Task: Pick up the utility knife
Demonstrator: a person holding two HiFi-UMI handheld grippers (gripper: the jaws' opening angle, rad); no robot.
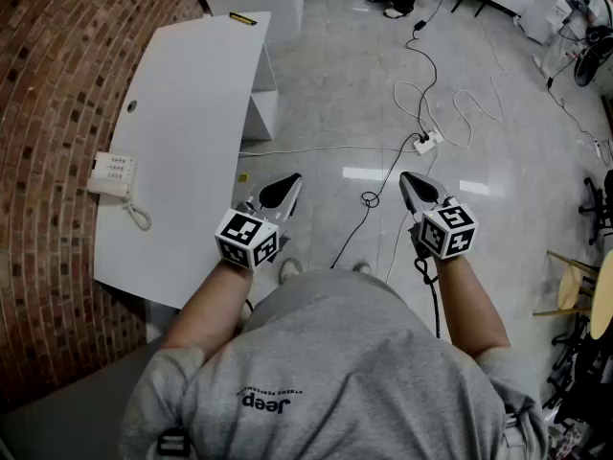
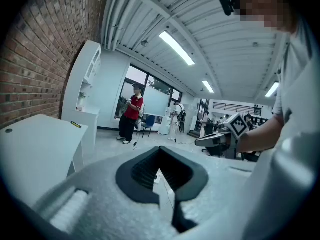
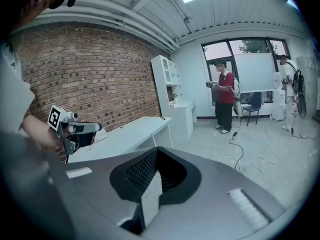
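Pale grey polished floor (image 1: 326,84) takes up most of the head view, with a red brick wall (image 1: 48,84) along its left edge. A long white desk with a curved edge (image 1: 192,113) stands against that wall. At the desk's far end stands a tall white shelf unit (image 3: 172,84). The person wearing the camera has a grey T-shirt (image 1: 326,372), low in the frame, with both forearms reaching forward over the floor. A second person in a red top (image 3: 225,96) stands far off by the windows. The left gripper (image 1: 290,180), grey with black pads, hangs just off the desk's near right edge; its jaws are together and empty. The right gripper (image 1: 407,177) is level with it over bare floor, near but not touching it. Its jaws are likewise closed, with nothing between the pads. A white corded desk telephone (image 1: 113,175) sits at the desk's left edge by the wall, its coiled cord trailing toward the near end. A white power strip (image 1: 426,143) lies on the floor ahead of the right gripper, among loose pale and black cables (image 1: 450,103). A small round grommet hole (image 1: 131,106) shows in the desktop beyond the telephone. The yellow-and-black utility knife (image 1: 242,18) lies flat at the desk's far right corner, next to the shelf unit. It is well apart from both grippers.
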